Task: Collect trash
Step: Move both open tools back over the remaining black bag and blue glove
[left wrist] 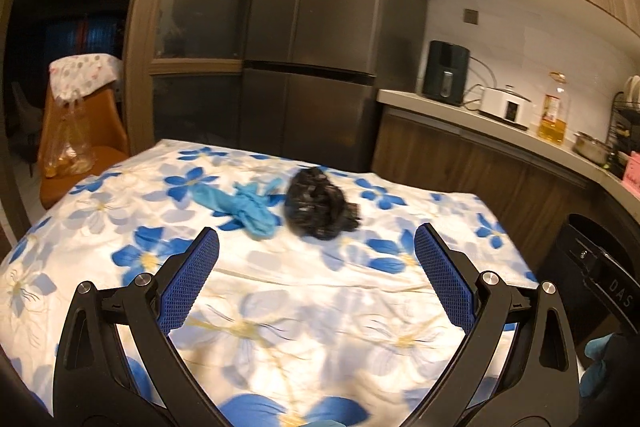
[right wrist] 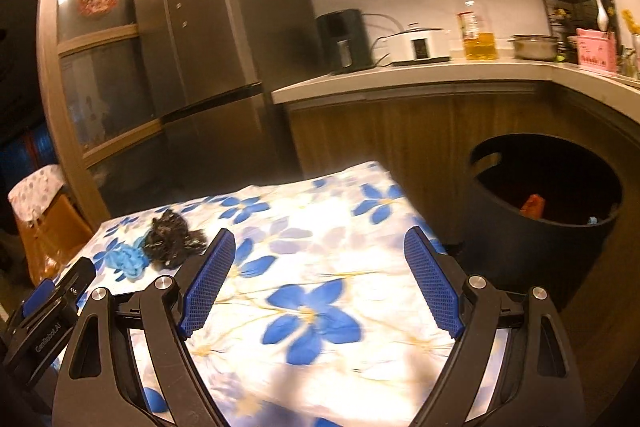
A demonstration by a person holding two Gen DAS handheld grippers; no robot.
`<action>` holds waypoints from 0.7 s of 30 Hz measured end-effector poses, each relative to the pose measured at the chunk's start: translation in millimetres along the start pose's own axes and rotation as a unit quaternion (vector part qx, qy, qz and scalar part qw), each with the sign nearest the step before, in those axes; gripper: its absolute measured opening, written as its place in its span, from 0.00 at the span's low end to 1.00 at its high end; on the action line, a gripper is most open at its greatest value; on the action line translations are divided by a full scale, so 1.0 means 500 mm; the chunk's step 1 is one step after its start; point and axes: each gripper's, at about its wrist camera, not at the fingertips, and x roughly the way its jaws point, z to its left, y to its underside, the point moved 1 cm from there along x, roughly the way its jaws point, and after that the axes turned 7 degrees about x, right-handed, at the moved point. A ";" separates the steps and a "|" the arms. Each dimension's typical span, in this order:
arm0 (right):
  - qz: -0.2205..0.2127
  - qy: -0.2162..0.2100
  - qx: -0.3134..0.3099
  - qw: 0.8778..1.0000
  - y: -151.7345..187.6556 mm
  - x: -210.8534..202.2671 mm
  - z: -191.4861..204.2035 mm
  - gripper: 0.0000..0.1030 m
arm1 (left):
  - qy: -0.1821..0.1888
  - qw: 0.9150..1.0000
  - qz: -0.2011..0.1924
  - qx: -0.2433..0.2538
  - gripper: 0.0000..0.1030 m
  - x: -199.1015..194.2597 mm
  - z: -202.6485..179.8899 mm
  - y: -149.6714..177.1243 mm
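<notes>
Black bin (left wrist: 600,267) is cut off by the left-wrist view's edge.

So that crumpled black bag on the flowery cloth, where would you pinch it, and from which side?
Probably the black bag's raised middle, coming from the near side, above. It's a loose rounded heap, so open jaws can straddle the top. The blue glove lies right by its left edge, so stay off that side. The left gripper is open and lined up best.

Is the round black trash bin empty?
Not empty: the round black trash bin holds an orange scrap and a small blue bit.
</notes>
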 end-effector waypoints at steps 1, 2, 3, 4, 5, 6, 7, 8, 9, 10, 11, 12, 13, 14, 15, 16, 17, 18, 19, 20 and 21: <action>0.005 -0.007 -0.003 1.000 0.004 0.011 0.013 0.81 | -0.006 1.000 0.000 0.000 0.94 0.004 0.009 0.001; 0.008 -0.011 -0.005 1.000 0.008 0.019 0.024 0.81 | -0.013 1.000 0.000 0.000 0.94 0.008 0.019 0.002; 0.014 -0.019 -0.009 1.000 0.012 0.033 0.040 0.81 | -0.022 1.000 0.001 -0.001 0.94 0.014 0.033 0.002; 0.020 -0.024 -0.012 0.999 0.016 0.046 0.054 0.81 | -0.031 1.000 0.000 -0.002 0.94 0.019 0.047 0.002; 0.026 -0.030 -0.015 0.999 0.019 0.060 0.070 0.81 | -0.037 0.999 -0.001 -0.004 0.94 0.021 0.054 0.001; 0.030 -0.035 -0.017 0.999 0.022 0.071 0.081 0.81 | -0.048 0.999 -0.002 -0.006 0.94 0.028 0.070 -0.001; 0.035 -0.039 -0.023 0.998 0.026 0.088 0.100 0.81 | -0.054 0.998 -0.002 -0.008 0.94 0.033 0.082 -0.003; 0.038 -0.044 -0.027 0.998 0.028 0.100 0.114 0.81 | -0.060 0.998 -0.003 -0.011 0.94 0.038 0.091 -0.005; 0.042 -0.048 -0.031 0.997 0.031 0.113 0.127 0.81 | -0.066 0.998 -0.003 -0.016 0.94 0.046 0.105 -0.009; 0.047 -0.051 -0.034 0.997 0.033 0.125 0.139 0.81 | -0.069 0.997 -0.004 -0.020 0.94 0.052 0.116 -0.012; 0.050 -0.053 -0.035 0.997 0.034 0.137 0.150 0.81 | -0.074 0.997 -0.005 -0.023 0.94 0.057 0.125 -0.015; 0.056 -0.054 -0.037 0.996 0.037 0.154 0.164 0.81 | -0.082 0.996 -0.006 -0.025 0.94 0.065 0.137 -0.019; 0.060 -0.055 -0.037 0.996 0.039 0.165 0.174 0.81 | -0.085 0.996 -0.007 -0.026 0.94 0.070 0.143 -0.022; 0.065 -0.057 -0.037 0.996 0.042 0.180 0.188 0.81 | -0.091 0.995 -0.009 -0.029 0.94 0.076 0.153 -0.025; 0.067 -0.058 -0.038 0.995 0.045 0.192 0.199 0.81 | -0.094 0.995 -0.010 -0.031 0.94 0.081 0.159 -0.028; 0.070 -0.059 -0.041 0.995 0.048 0.205 0.210 0.81 | -0.098 0.995 -0.010 -0.035 0.94 0.085 0.165 -0.030; 0.072 -0.060 -0.044 0.995 0.050 0.215 0.219 0.81 | -0.101 0.994 -0.011 -0.040 0.94 0.090 0.173 -0.033; 0.076 -0.063 -0.046 0.994 0.055 0.228 0.232 0.81 | -0.105 0.993 -0.012 -0.046 0.94 0.096 0.183 -0.037; 0.079 -0.065 -0.047 0.994 0.057 0.239 0.243 0.81 | -0.108 0.993 -0.012 -0.052 0.94 0.102 0.191 -0.040; 0.082 -0.068 -0.048 0.993 0.059 0.251 0.254 0.80 | -0.110 0.992 -0.011 -0.058 0.94 0.107 0.198 -0.041; 0.084 -0.068 -0.049 0.993 0.061 0.260 0.262 0.79 | -0.113 0.992 -0.011 -0.062 0.94 0.112 0.205 -0.041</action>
